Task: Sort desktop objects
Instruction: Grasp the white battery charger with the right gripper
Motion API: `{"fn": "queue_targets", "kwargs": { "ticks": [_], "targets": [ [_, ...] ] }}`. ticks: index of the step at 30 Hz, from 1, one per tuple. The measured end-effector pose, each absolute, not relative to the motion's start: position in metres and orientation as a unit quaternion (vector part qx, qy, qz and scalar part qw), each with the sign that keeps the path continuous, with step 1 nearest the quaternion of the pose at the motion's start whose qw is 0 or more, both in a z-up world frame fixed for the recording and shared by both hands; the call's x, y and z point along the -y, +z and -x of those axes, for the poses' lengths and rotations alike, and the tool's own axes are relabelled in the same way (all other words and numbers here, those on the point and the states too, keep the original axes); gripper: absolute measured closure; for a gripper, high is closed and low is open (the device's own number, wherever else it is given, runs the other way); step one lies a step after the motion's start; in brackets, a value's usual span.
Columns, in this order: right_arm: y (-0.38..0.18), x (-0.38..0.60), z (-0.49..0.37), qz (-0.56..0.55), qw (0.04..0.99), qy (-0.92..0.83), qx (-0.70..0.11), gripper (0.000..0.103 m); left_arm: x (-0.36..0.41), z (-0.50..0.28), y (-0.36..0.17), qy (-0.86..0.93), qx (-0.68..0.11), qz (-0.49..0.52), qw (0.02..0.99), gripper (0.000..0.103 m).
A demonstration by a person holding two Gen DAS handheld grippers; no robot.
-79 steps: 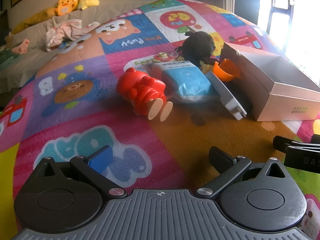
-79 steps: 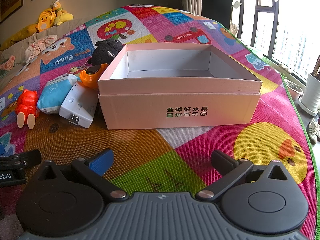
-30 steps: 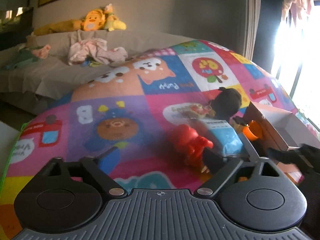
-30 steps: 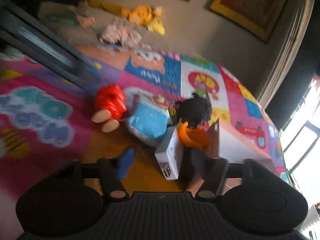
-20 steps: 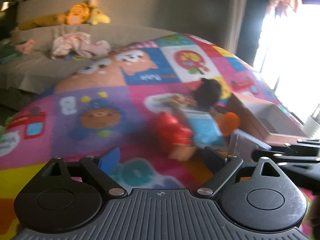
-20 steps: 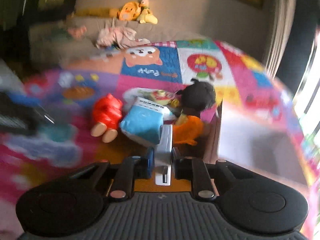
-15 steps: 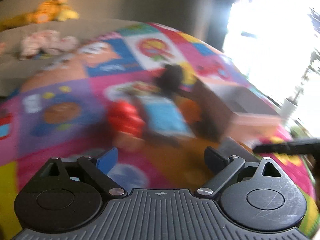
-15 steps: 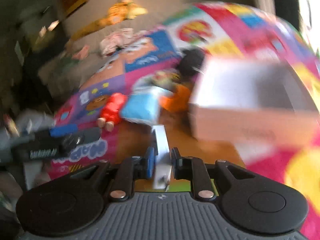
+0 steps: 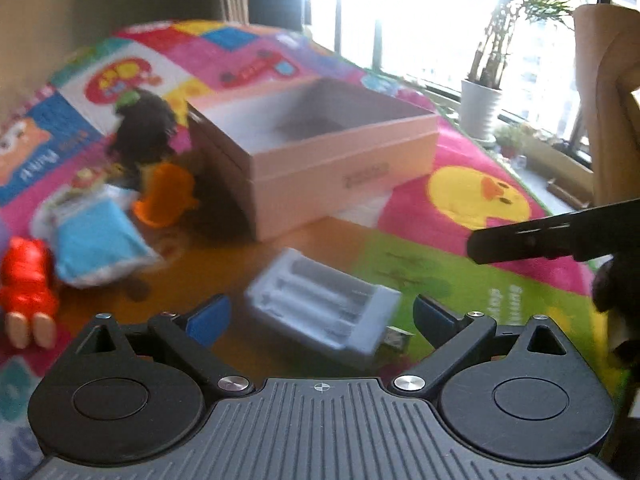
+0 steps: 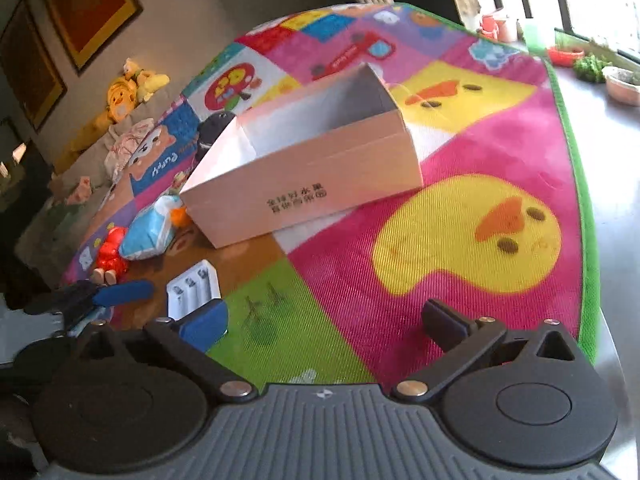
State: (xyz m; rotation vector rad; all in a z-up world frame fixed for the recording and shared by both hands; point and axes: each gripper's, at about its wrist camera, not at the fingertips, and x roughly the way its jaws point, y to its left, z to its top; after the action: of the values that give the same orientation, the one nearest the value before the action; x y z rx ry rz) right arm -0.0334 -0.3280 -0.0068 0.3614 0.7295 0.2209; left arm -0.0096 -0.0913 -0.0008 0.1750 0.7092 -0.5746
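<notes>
White battery charger [image 9: 324, 312] lies flat on the play mat [image 9: 460, 280], slots up, on the orange-brown and green patches near the mat's near edge. It sits in front of the open pink-white box [image 9: 320, 148] and apart from it. The charger is not in the box.

Left gripper [image 9: 320, 316]: jaws opening, spread wide, charger lying between the fingers but no pad pressing on it. Right gripper [image 10: 324, 320]: jaws opening, nothing between them; the charger is off beside its blue pad.

Look of the charger: a rectangular tray with parallel ribbed bays and a raised rim; a small plug-like stub shows at one end. The left view is blurred, so finer detail is unreadable.

Handling, as judged: rigid plastic shell, light, smooth enough to slip. It should not crush under the pads. Best hold is likely across the two long side walls, mid-length, clear of the stub end. The mat's weave should keep it from sliding during approach.

Other items lie left of the box: red toy figure [image 9: 28, 280], blue packet [image 9: 96, 240], orange cup [image 9: 164, 196], dark plush [image 9: 144, 128].
</notes>
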Motion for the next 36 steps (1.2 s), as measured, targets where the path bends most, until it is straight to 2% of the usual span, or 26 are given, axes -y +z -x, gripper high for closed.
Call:
{"fn": "queue_targets", "kwargs": {
  "ticks": [7, 11, 15, 23, 26, 30, 33, 36],
  "targets": [
    [-0.008, 0.349, 0.030, -0.284, 0.885, 0.095, -0.358, 0.000, 0.086, 0.044, 0.002, -0.403, -0.367, -0.019, 0.838, 0.002],
    [0.002, 0.337, 0.031, -0.208, 0.895, 0.135, -0.371, 0.000, 0.064, 0.048, 0.010, -0.346, -0.338, -0.025, 0.875, 0.001],
    [0.015, 0.309, 0.042, -0.101, 0.918, 0.129, -0.360, 0.000, 0.060, 0.011, 0.011, -0.259, -0.323, -0.019, 0.910, 0.001],
    [0.022, 0.313, 0.070, -0.032, 0.931, 0.088, -0.352, 0.000, 0.089, -0.047, -0.011, -0.354, -0.357, 0.003, 0.865, 0.000],
    [0.022, 0.305, 0.086, 0.006, 0.928, 0.109, -0.357, 0.000, 0.087, -0.040, -0.009, -0.369, -0.377, 0.014, 0.850, 0.000],
    [0.018, 0.289, 0.094, 0.035, 0.922, 0.141, -0.360, 0.000, 0.062, -0.010, -0.003, -0.436, -0.397, 0.080, 0.804, 0.000],
    [0.017, 0.268, 0.097, 0.064, 0.922, 0.165, -0.343, 0.000, 0.036, 0.009, 0.008, -0.364, -0.365, 0.061, 0.855, 0.000],
    [0.007, 0.246, 0.091, 0.114, 0.916, 0.162, -0.348, 0.000, 0.022, 0.024, 0.019, -0.236, -0.316, -0.013, 0.919, 0.000]
  ]
}}
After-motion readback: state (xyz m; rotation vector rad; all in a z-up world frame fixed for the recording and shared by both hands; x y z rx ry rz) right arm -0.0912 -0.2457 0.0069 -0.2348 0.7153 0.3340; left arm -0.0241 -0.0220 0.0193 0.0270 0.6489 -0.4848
